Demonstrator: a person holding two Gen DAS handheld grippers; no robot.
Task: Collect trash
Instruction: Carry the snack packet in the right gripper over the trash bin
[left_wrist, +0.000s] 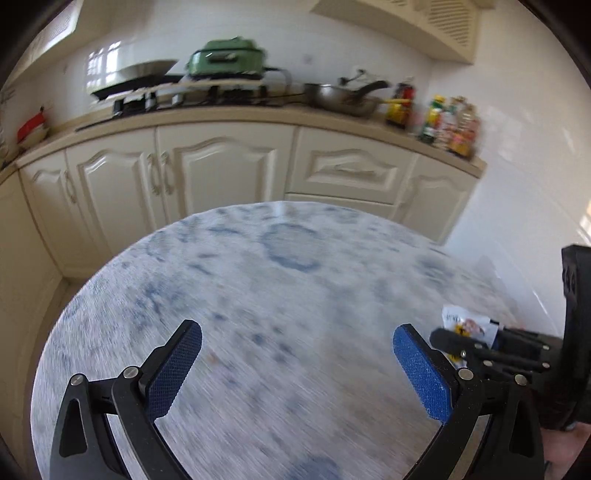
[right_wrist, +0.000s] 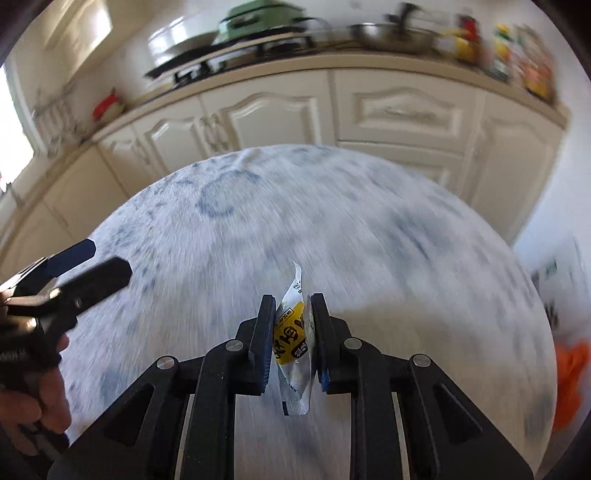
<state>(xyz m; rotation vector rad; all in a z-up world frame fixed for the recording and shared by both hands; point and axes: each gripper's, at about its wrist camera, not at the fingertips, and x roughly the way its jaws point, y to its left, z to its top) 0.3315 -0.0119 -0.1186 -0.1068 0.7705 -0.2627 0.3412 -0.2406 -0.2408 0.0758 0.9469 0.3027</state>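
Cream kitchen cabinets (right_wrist: 399, 107) and a cluttered counter (left_wrist: 255, 110) stand behind a round table (right_wrist: 369, 229) with a blue-mottled white cloth. Above it, the right gripper (right_wrist: 293, 306) is clamped on a small white-and-yellow sachet (right_wrist: 291, 332), pinched by its flat faces between the dark pads. The sachet stands on edge, its long axis running along the fingers, with a torn white corner pointing forward past the tips and the other end hanging back toward the camera. The left gripper (left_wrist: 297, 354) hovers beside it over the cloth, jaws spread wide and holding nothing. Judging by this, the pick-up is done and the carry is in hand; next comes finding a bin, possibly the blurred orange shape (right_wrist: 570, 373) at the table's right edge, and letting go there.
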